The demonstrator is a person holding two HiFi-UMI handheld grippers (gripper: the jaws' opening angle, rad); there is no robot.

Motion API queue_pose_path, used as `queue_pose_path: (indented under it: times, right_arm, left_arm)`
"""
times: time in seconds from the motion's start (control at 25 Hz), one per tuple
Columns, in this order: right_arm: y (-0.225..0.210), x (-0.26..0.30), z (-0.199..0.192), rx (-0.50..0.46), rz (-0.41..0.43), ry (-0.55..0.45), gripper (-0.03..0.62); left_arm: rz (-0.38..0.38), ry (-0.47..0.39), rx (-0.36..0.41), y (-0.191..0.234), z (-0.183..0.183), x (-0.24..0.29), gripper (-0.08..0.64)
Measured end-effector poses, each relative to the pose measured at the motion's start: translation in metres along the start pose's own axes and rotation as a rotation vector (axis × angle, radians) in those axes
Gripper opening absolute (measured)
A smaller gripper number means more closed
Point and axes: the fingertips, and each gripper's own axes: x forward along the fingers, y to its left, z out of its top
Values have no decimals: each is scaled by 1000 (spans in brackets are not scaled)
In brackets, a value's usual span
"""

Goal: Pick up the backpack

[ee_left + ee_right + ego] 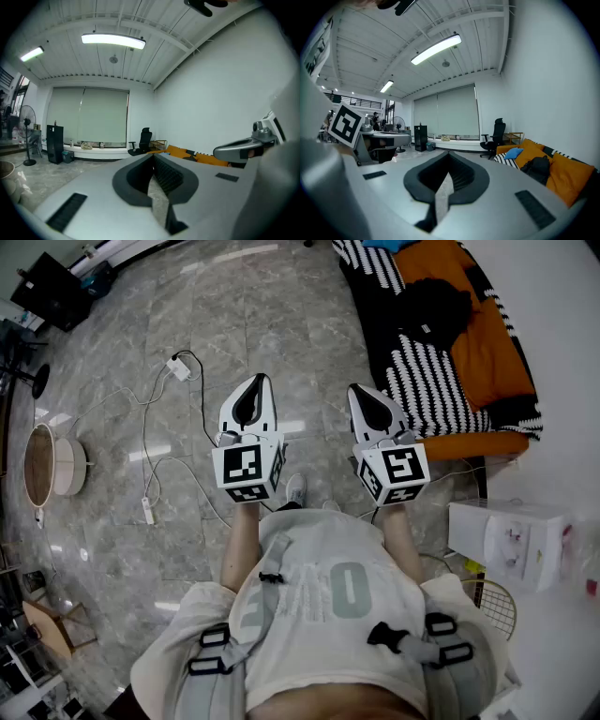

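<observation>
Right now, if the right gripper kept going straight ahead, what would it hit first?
Probably nothing near: the right gripper points over open floor toward the far blinds; the sofa and backpack sit off right.

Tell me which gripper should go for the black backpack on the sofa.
Right: the right gripper is nearer the sofa and its view shows the backpack; the left gripper is farther. Both shut.

**Q:** What do we see underfoot?

**A:** We see a floor [112, 549] of glossy grey marble tile, with a white power adapter [178, 367] and its cables lying on it.

**Q:** And around the room?

**A:** We note an orange sofa [487, 352] with a black-and-white striped throw [422, 381] along the white wall [225, 84]. Near it is a black office chair [498, 133], and further off a standing fan [27, 117]. Blinds cover the wide window [89, 117]. A tube lamp [113, 41] lights the ribbed white ceiling [154, 18].
</observation>
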Motion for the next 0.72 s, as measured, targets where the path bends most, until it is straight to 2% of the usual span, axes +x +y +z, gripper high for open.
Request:
queue_pose_path:
  times: [0.44,0.56,0.72]
  right_arm:
    - [17,40,-5,1,37,34,6]
    - [22,54,-1,39,43,24,6]
    - [28,78,1,37,26,20,6]
  left_arm:
    - [15,7,-25,38,-10,9,20]
    - [27,5,-40,58,-13,13,20]
    - [43,-18,-57,96,-12,20,20]
